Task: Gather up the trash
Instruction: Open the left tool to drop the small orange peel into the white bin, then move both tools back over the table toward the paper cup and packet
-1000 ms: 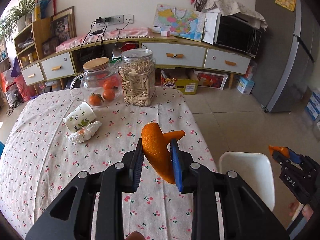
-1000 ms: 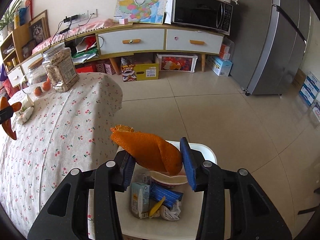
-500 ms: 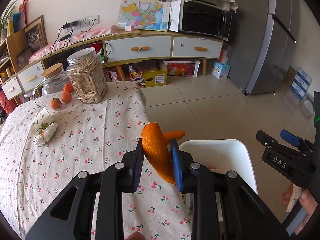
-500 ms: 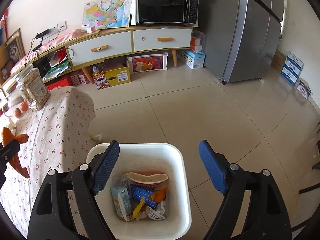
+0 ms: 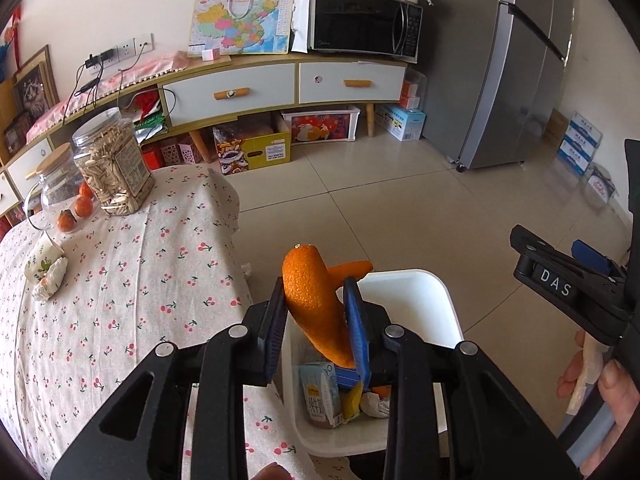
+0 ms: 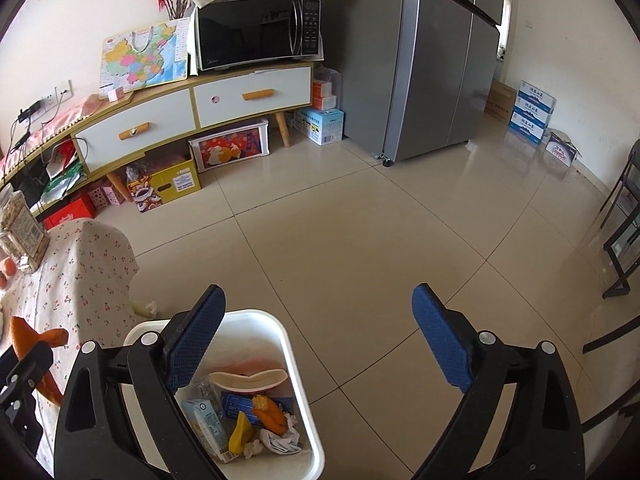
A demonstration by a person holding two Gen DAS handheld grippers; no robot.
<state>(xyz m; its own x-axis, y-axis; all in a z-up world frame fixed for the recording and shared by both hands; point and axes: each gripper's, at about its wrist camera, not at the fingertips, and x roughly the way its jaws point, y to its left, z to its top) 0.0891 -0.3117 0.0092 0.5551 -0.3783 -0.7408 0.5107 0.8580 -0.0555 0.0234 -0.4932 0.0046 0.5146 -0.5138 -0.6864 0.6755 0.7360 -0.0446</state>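
In the left wrist view, the left gripper (image 5: 316, 320) fills the lower centre of the frame, its two blue-padded fingers clamped on one piece of orange peel (image 5: 314, 304) that stands up between them. Directly behind and below the peel sits one white trash bin (image 5: 440, 308), already holding a small drink carton (image 5: 320, 394) and other scraps. To the left of the frame spreads the table (image 5: 120, 300) in its cherry-print cloth. On its far end, in the upper left, stand two clear containers: one plastic jar of seeds (image 5: 114, 172) and one glass jug (image 5: 60, 196) with a wooden lid, three orange fruits visible through the glass. Nearer, at the left edge, lie one tipped paper cup (image 5: 38, 258) and one crumpled wad of tissue (image 5: 50, 284), touching each other. The right gripper (image 5: 568, 280) enters from the right edge, and a hand (image 5: 600, 384) shows below it.

In the right wrist view, the right gripper (image 6: 316, 336) spans the bottom of the frame with its two blue pads spread wide apart and nothing between them. The trash bin (image 6: 296, 364) lies at lower centre-left, under the left finger; inside are the carton (image 6: 206, 424), a paper bowl (image 6: 248, 380), an orange peel scrap (image 6: 270, 414), a yellow scrap and some crumpled tissue. At the lower left edge, the held orange peel (image 6: 26, 338) shows above the table (image 6: 92, 272). In the background stand one microwave (image 6: 256, 32) and one refrigerator (image 6: 436, 60).
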